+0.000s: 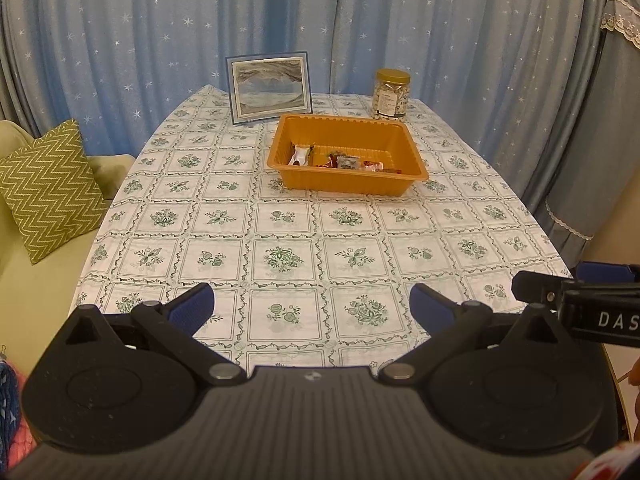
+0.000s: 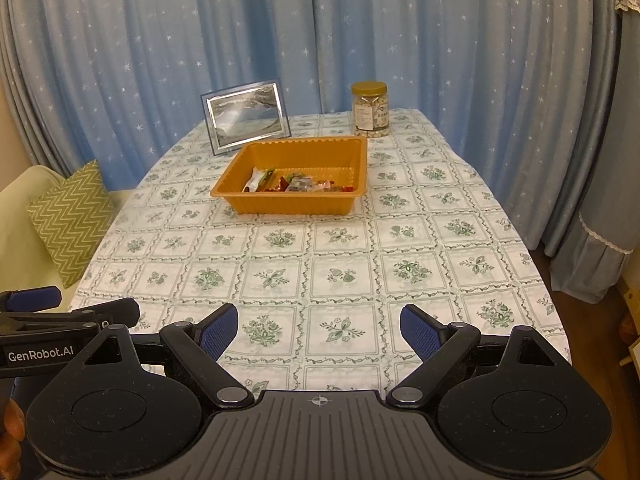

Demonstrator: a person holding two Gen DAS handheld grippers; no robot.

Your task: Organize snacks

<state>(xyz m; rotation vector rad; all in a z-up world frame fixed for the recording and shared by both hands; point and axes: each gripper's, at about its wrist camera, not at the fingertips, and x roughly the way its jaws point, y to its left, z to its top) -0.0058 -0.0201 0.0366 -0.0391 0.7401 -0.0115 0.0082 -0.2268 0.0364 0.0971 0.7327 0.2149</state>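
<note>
Looks like wrap-up: snacks (image 1: 340, 160) all inside orange tray (image 1: 400, 190) mid-counter (image 1: 280, 220); left tool (image 1: 312, 306) and right tool (image 2: 318, 328) both spread apart, empty, hovering near edge; next probably nothing, maybe jar (image 1: 391, 94).

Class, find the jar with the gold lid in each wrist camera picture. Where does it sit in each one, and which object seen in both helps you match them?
Left wrist view: the jar stands upper right of centre, at the table's far edge, behind the tray's right corner.
Right wrist view: the jar stands just right of centre, behind the tray's far right corner.
Shared landmark: the orange tray of wrapped snacks.
</note>
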